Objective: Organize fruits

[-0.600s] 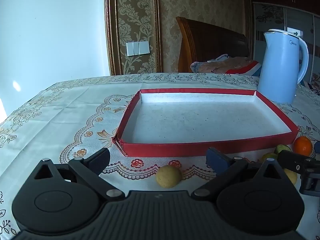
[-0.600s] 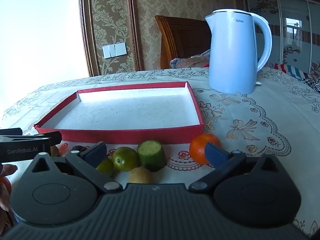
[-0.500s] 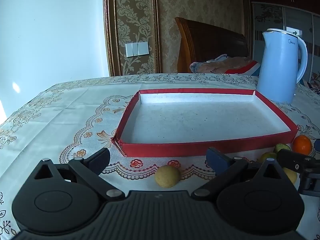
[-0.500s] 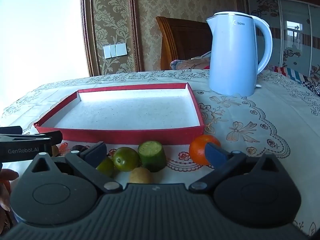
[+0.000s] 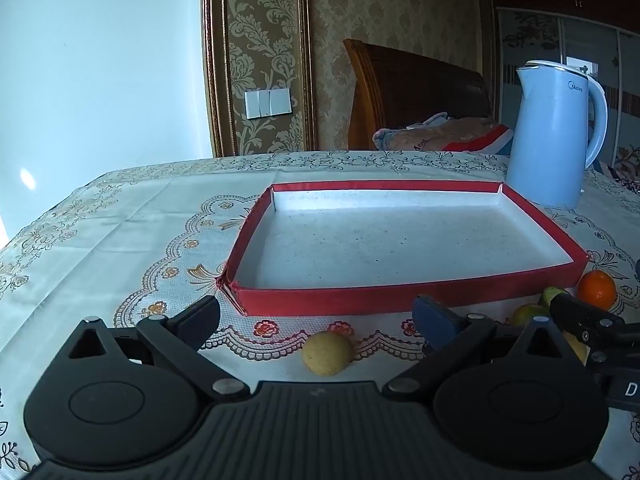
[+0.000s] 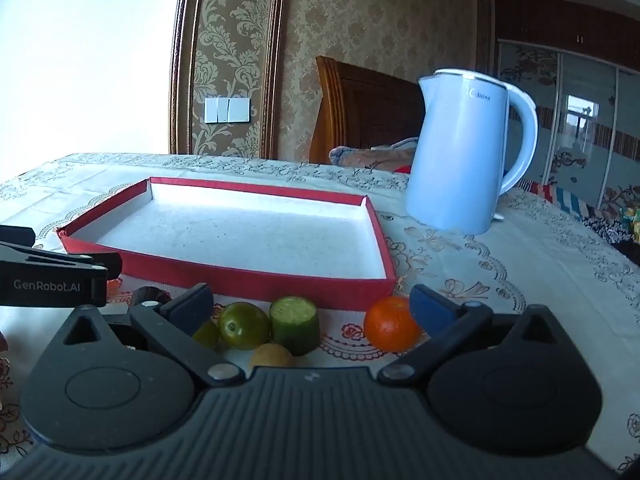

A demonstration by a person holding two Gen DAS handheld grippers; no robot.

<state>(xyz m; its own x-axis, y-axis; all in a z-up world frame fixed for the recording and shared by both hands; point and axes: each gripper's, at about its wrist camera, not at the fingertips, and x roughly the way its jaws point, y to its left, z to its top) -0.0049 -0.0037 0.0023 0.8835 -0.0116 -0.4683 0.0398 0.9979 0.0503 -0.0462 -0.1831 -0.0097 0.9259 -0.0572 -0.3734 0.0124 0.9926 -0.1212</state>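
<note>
Left wrist view shows the left gripper with its jaws spread wide and nothing between them, hovering low over the tablecloth with a round yellow fruit lying just ahead, near the front wall of the red tray, which holds nothing. From the right wrist view the right gripper is equally wide and empty, facing a tight cluster just outside the tray's front wall: a green citrus, a cut green piece touching it, a small brown fruit in front, and an orange set apart to the right beside the blue fingertip. The likely trouble, as I judge it, lies in that cluster: closing on one fruit could nudge its neighbours, and round fruit rolls easily on cloth. The orange sits so close to the right finger that a sideways approach may knock it away. The two grippers also work close together, so they could collide, and a low carry could catch the tray's wall. The blue kettle stands behind the tray, clear of the fruit. Compared with half a second ago, both views are nearly unchanged: the jaws are as wide as before, the fruits have not moved, and the right camera's framing has shifted only slightly.
</note>
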